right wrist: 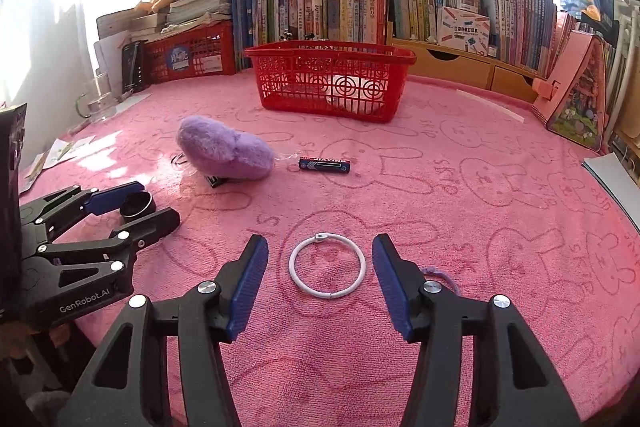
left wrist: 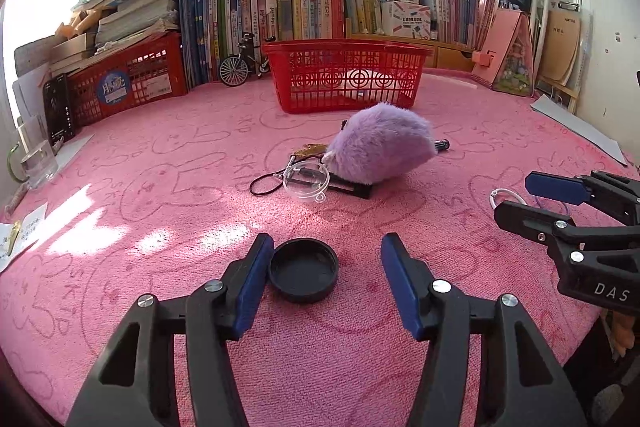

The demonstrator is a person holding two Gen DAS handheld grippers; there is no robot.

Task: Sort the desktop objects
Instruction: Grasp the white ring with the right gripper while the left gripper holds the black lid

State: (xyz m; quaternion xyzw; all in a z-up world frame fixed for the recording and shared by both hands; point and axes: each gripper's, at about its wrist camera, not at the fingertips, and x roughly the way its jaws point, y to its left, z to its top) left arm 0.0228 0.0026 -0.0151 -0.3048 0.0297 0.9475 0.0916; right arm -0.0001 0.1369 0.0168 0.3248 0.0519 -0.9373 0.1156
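Observation:
My left gripper (left wrist: 326,259) is open, low over the pink cloth, with a black round lid (left wrist: 303,270) between its fingers, touching the left pad. My right gripper (right wrist: 320,257) is open around a white binder ring (right wrist: 327,265) lying flat. A purple plush (left wrist: 380,143) lies mid-table with a clear round keychain case (left wrist: 306,181) and a black clip beside it. A blue battery (right wrist: 325,165) lies to the right of the plush (right wrist: 224,149). The red basket (left wrist: 344,75) stands at the back and holds something white.
Books, blue plush toys and a second red crate (left wrist: 128,83) line the back. A glass mug (left wrist: 34,163) and papers sit at the left edge. A pink house-shaped box (right wrist: 576,107) stands at the right. A purple cord (right wrist: 440,275) lies by my right finger.

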